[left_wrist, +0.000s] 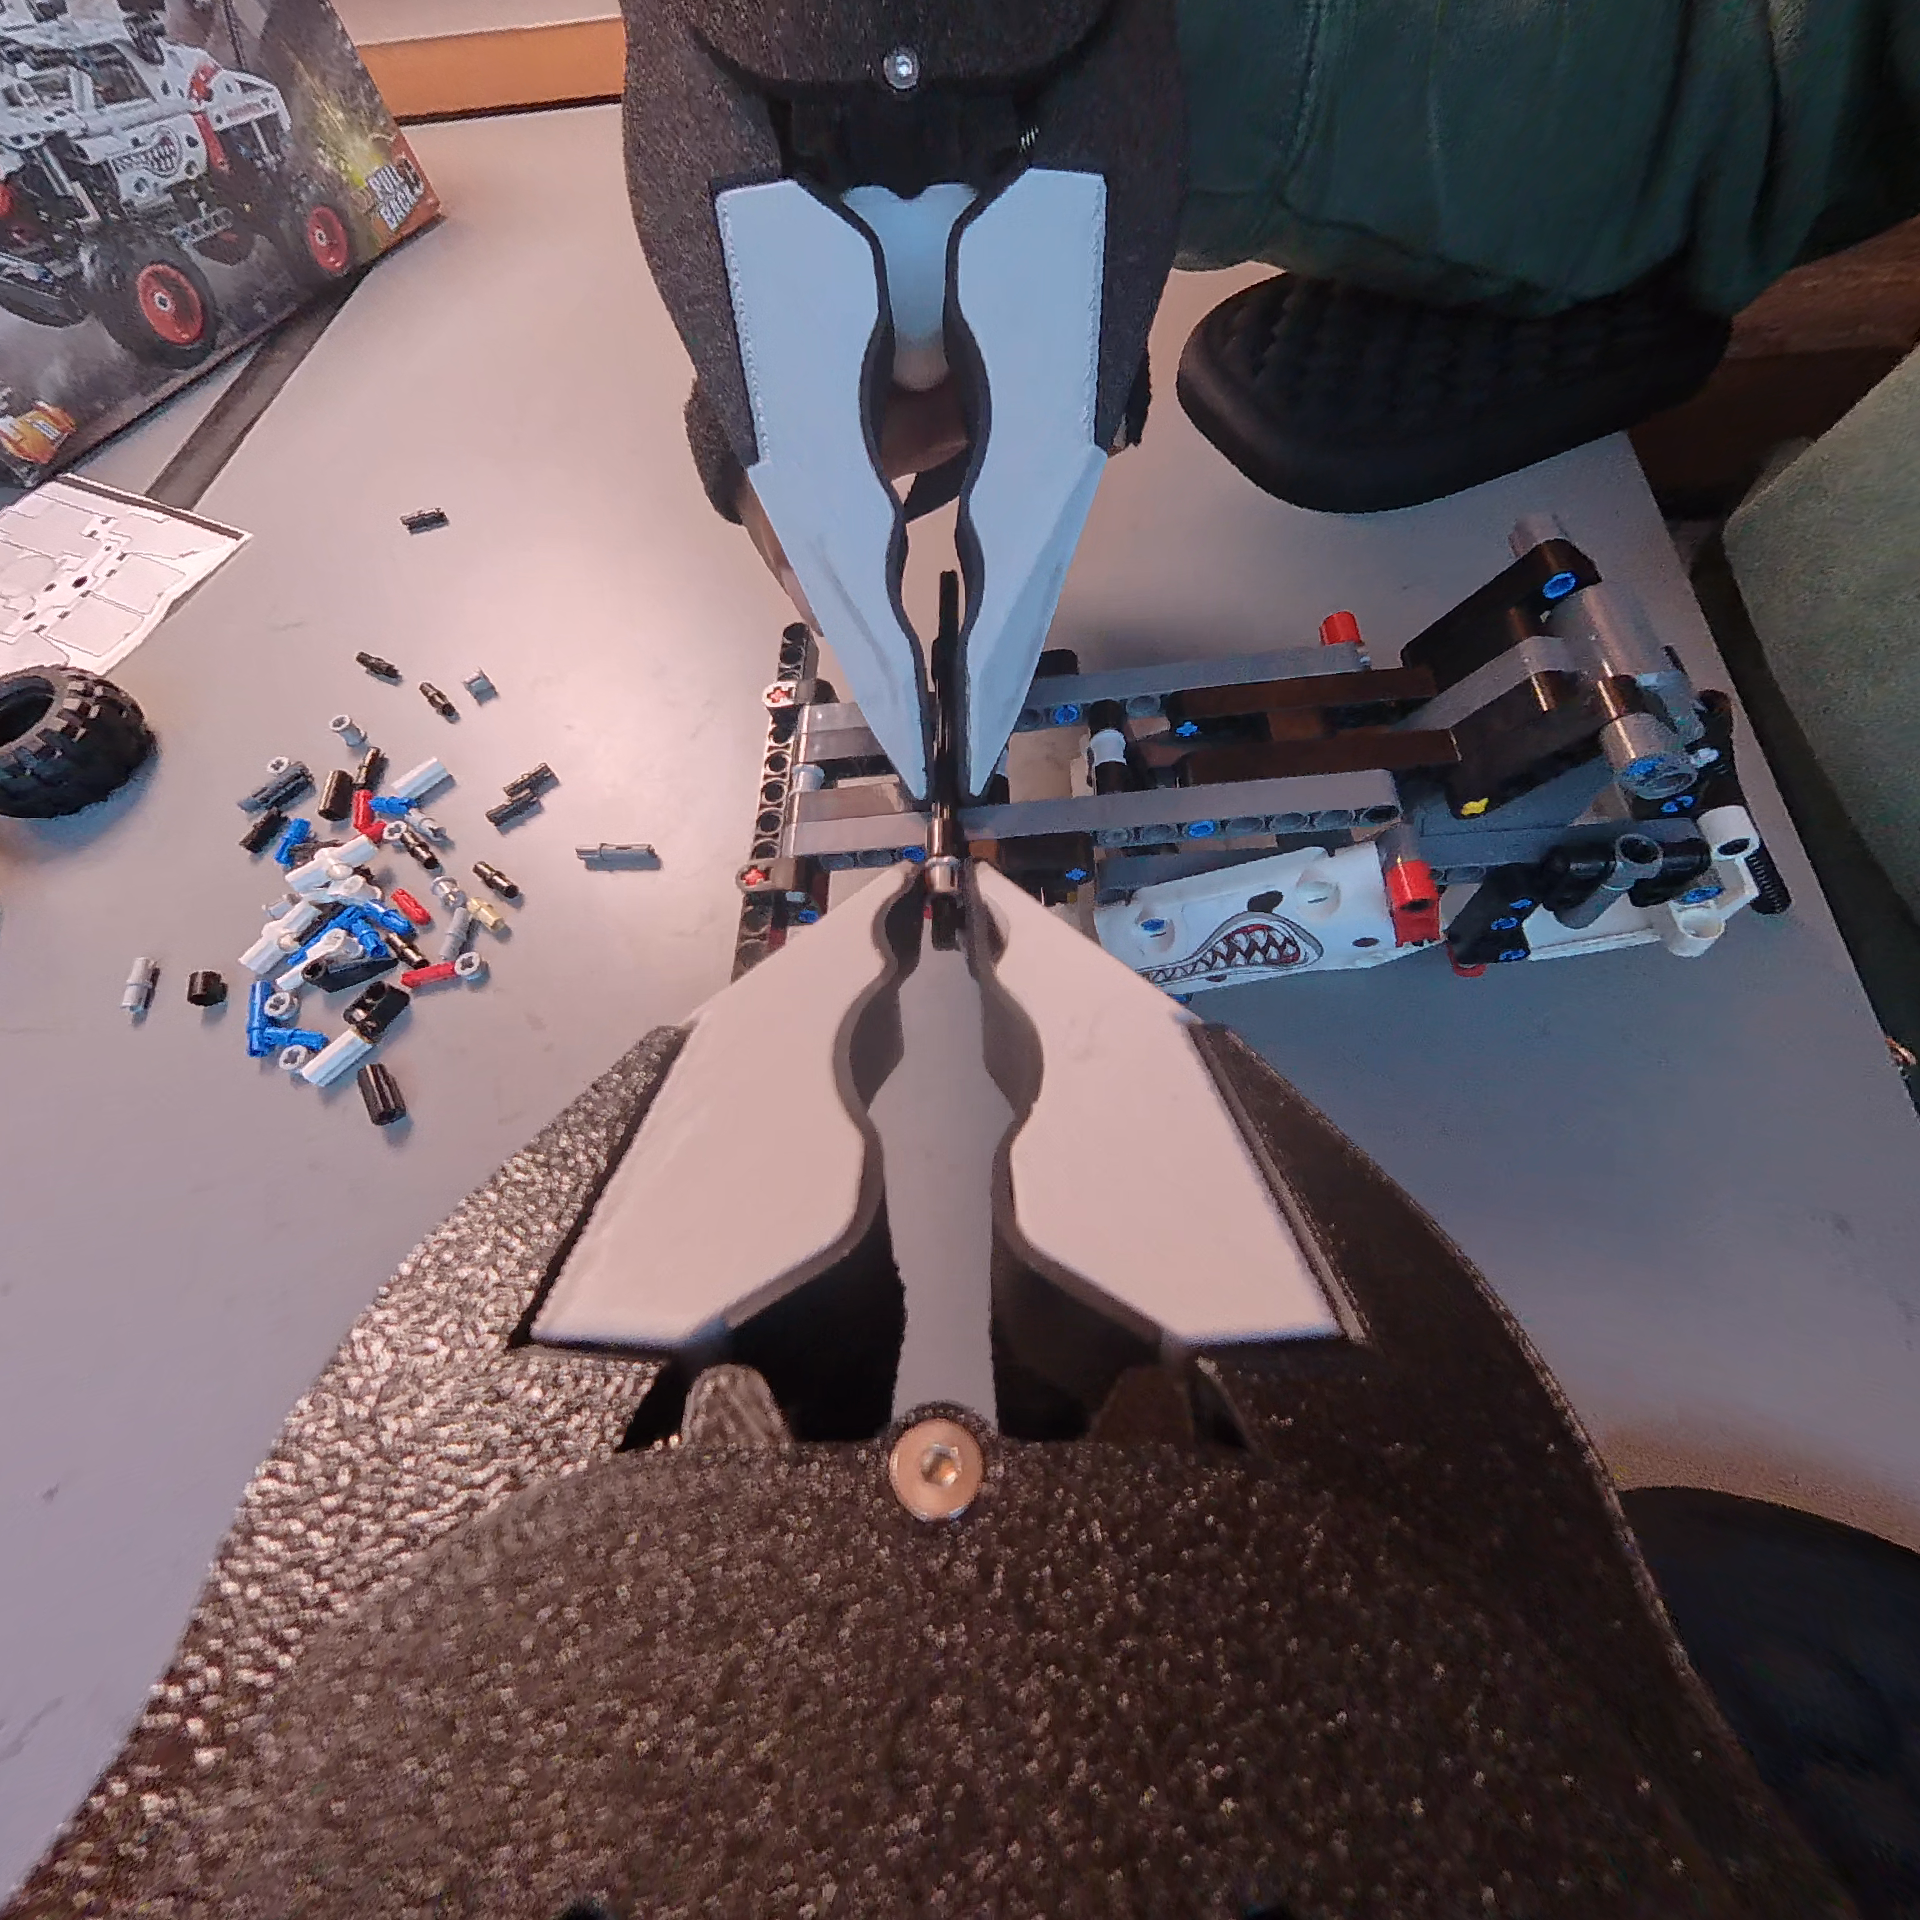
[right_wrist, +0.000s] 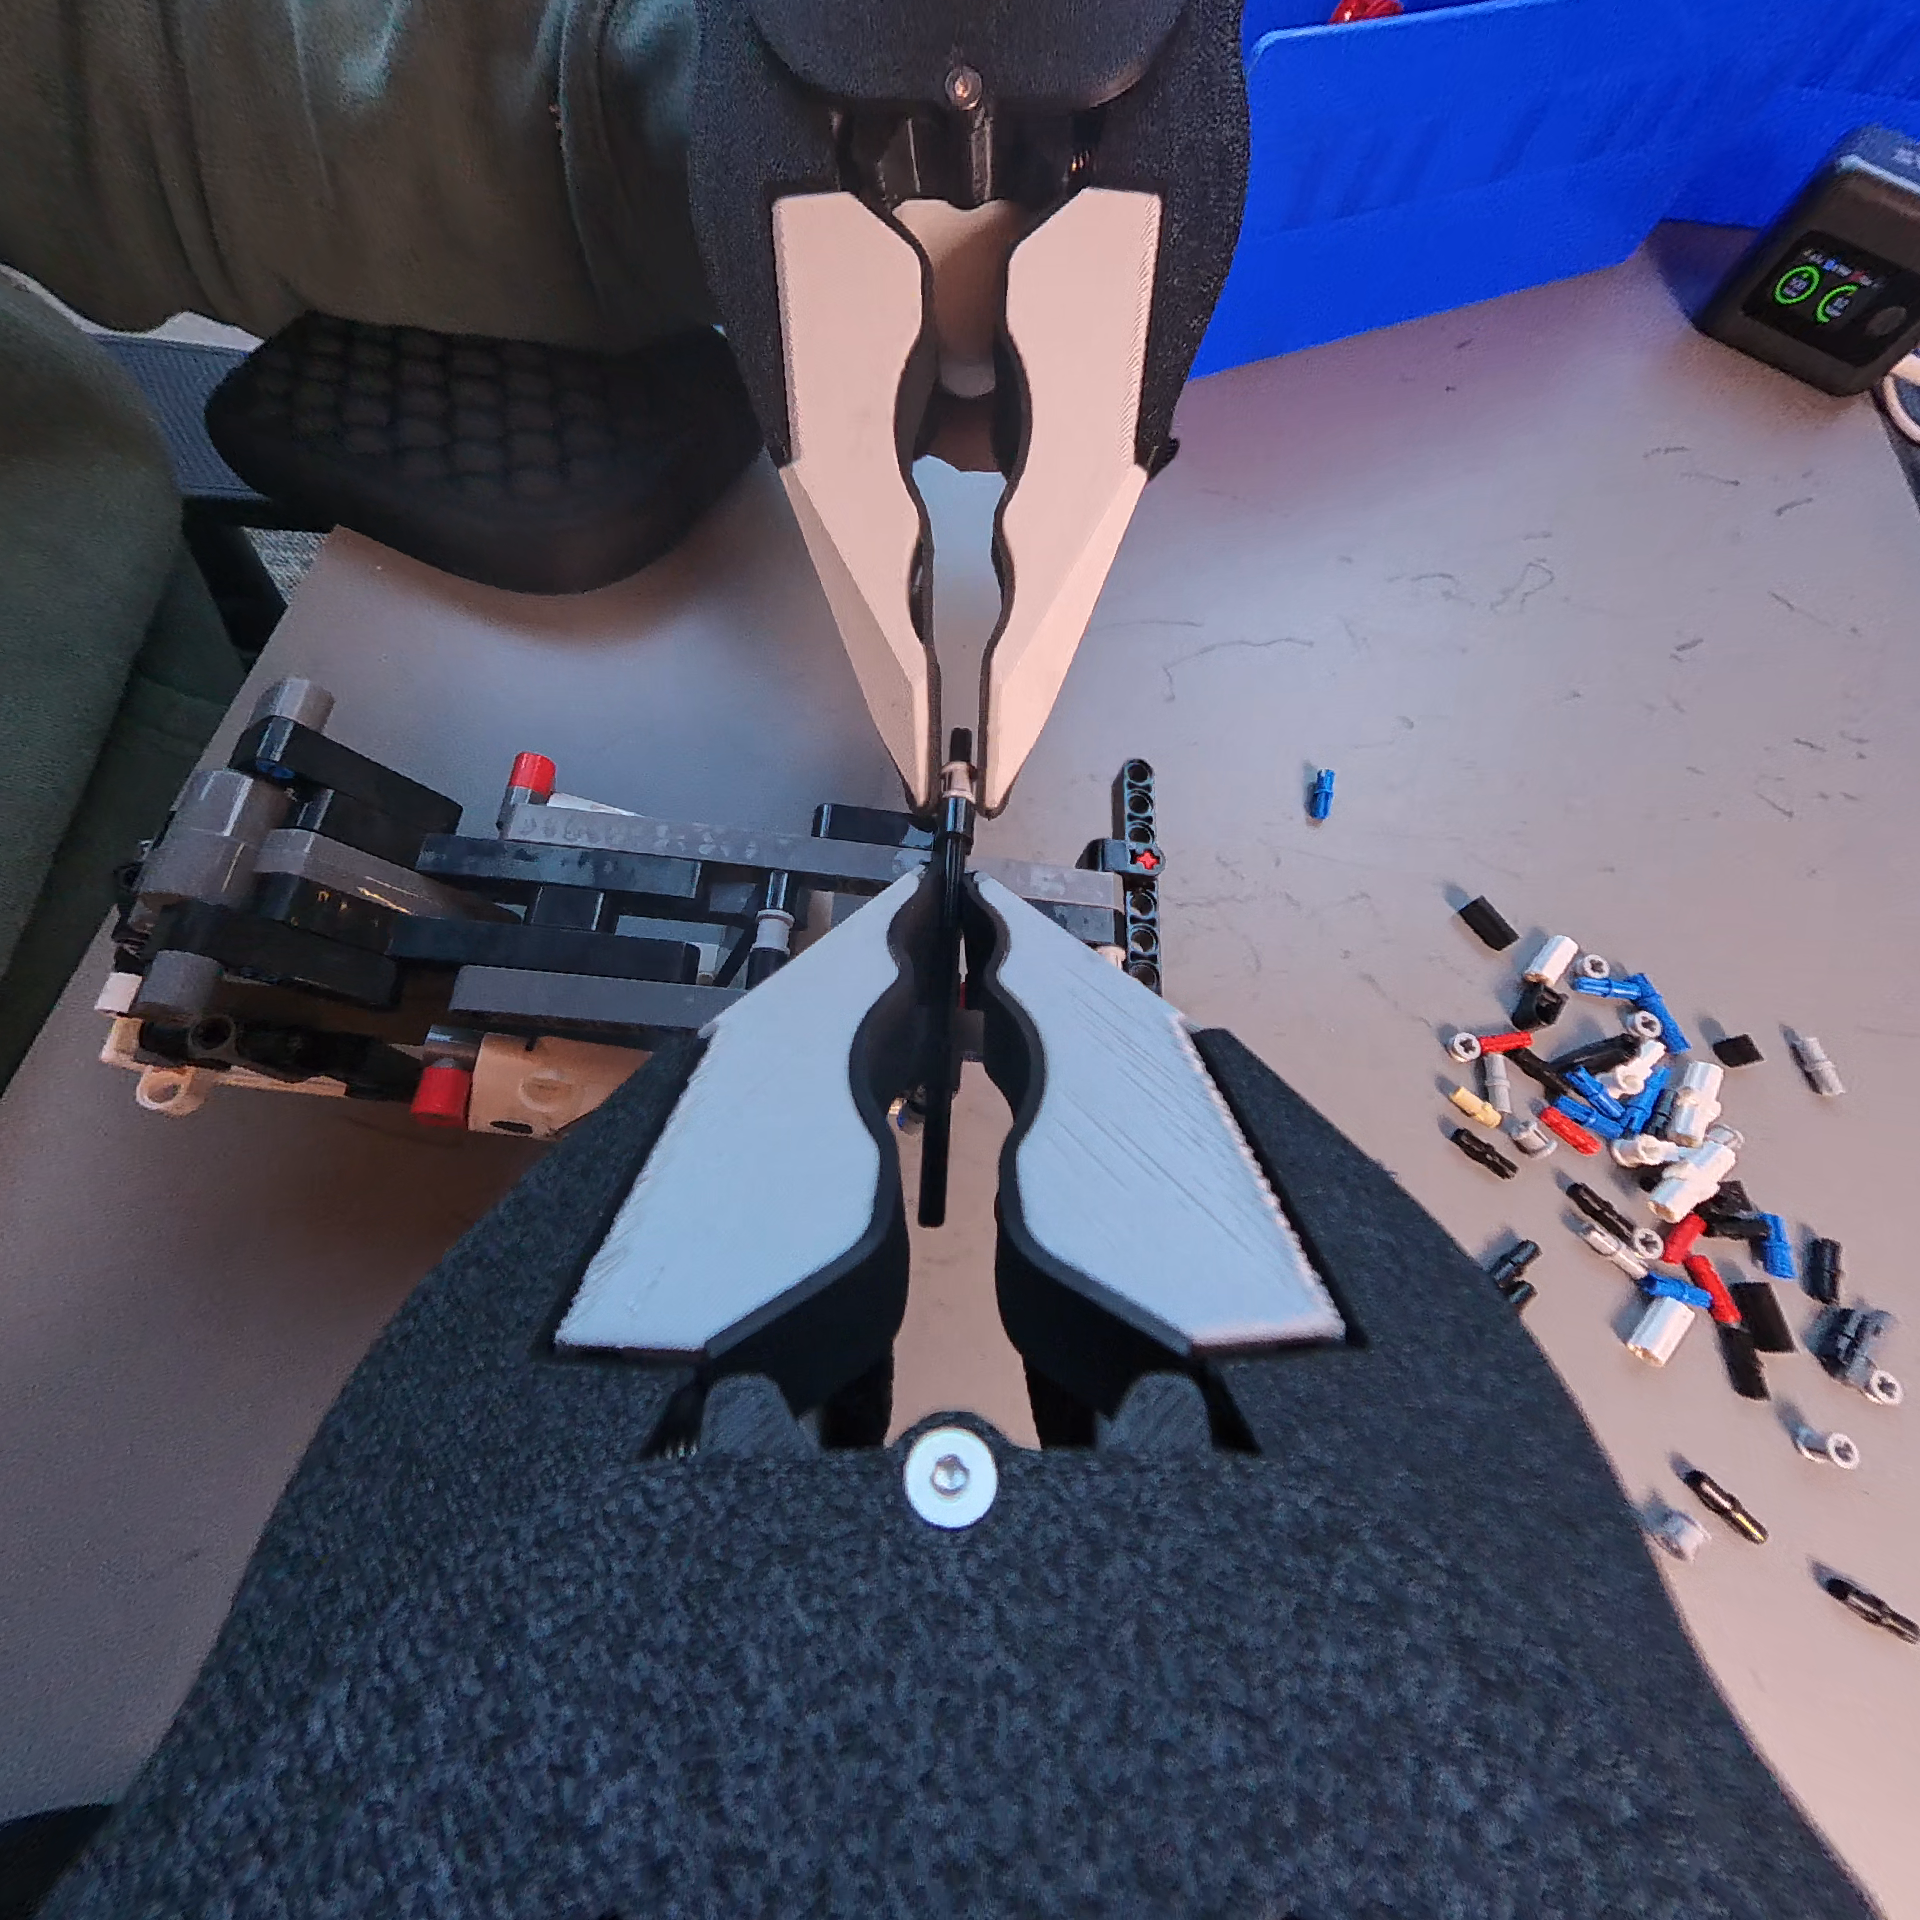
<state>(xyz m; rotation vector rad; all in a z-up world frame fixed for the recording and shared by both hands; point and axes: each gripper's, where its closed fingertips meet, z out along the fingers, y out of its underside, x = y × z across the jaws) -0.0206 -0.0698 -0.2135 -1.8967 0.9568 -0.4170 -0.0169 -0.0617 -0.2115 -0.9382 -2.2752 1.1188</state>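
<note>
The black rod (right_wrist: 940, 1039) is held between the two hand-held grippers, which meet tip to tip above the toy truck frame (left_wrist: 1299, 790). In the right wrist view the right hand-held gripper (right_wrist: 943, 883) has its fingers pressed together on the rod, and the rod runs back between them toward the camera. The far end of the rod carries a small light sleeve (right_wrist: 958, 781), and the left hand-held gripper (right_wrist: 954, 805) comes from the opposite side and pinches this sleeve with its tips. In the left wrist view the same meeting shows: the left hand-held gripper (left_wrist: 943, 883) is closed on the small grey sleeve (left_wrist: 941, 871), and the right hand-held gripper (left_wrist: 943, 790) comes down from the top with the rod (left_wrist: 948, 665) between its narrow fingers.

The truck frame lies on the grey table (left_wrist: 520, 436), built from black and grey beams, with red pins and a white panel with a painted shark mouth (left_wrist: 1236, 940). A heap of small blue, black, white and red parts (left_wrist: 343, 914) lies well apart on the table. Near it are a black tyre (left_wrist: 62, 743), a sheet of paper (left_wrist: 94, 571) and the toy box (left_wrist: 177, 197). In the right wrist view a blue bin (right_wrist: 1507, 156) and a small black device with a lit screen (right_wrist: 1829, 281) stand at the far side
</note>
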